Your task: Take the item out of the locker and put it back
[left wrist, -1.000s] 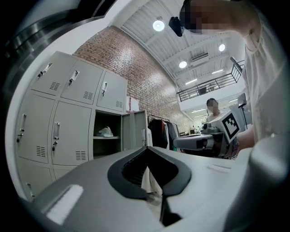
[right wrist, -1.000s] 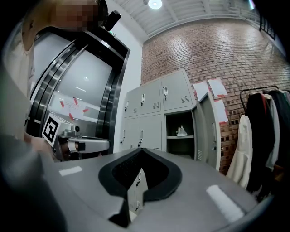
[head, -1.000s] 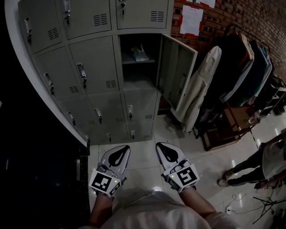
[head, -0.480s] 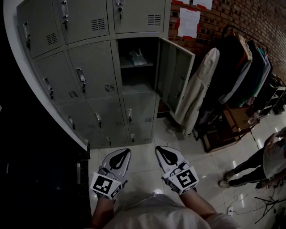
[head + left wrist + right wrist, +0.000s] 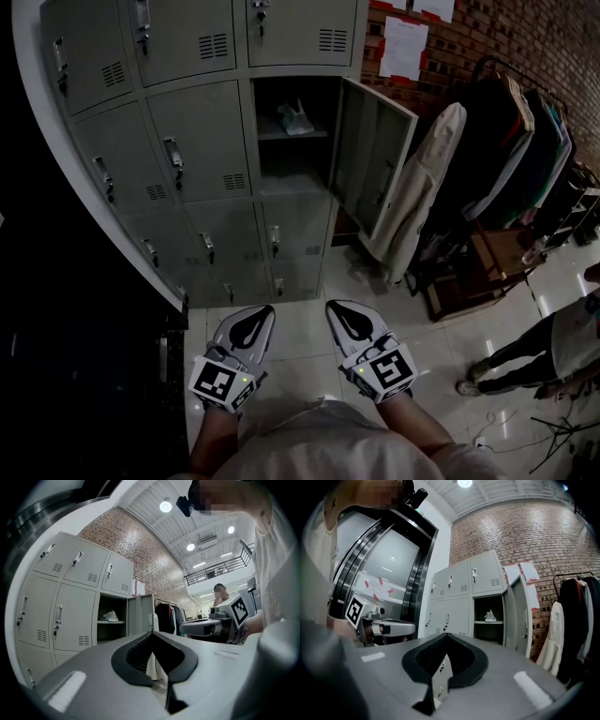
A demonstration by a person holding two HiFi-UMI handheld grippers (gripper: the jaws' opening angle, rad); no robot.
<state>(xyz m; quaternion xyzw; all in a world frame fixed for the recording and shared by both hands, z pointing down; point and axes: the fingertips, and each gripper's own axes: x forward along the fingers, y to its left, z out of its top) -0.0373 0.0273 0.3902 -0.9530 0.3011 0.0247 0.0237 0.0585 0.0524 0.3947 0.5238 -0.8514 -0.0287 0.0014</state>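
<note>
A bank of grey lockers (image 5: pixel 197 141) stands ahead, one compartment (image 5: pixel 292 150) open with its door (image 5: pixel 375 164) swung out to the right. A small pale item (image 5: pixel 295 118) lies on the shelf inside, also seen as the item (image 5: pixel 110 616) in the left gripper view and the item (image 5: pixel 490 616) in the right gripper view. My left gripper (image 5: pixel 255 313) and right gripper (image 5: pixel 339 309) are held side by side low over the tiled floor, well short of the lockers. Both are shut and empty, as the left gripper (image 5: pixel 151 634) and right gripper (image 5: pixel 446 635) show.
A clothes rack (image 5: pixel 511 141) with dark garments and a white coat (image 5: pixel 422 187) stands right of the open door. A person (image 5: pixel 548 347) stands at the far right. Papers (image 5: pixel 405 45) hang on the brick wall. A dark glass wall (image 5: pixel 56 356) runs along the left.
The head view has swayed slightly. Both grippers keep their places and stay shut. The person at the right has shifted a little towards the frame's edge.
</note>
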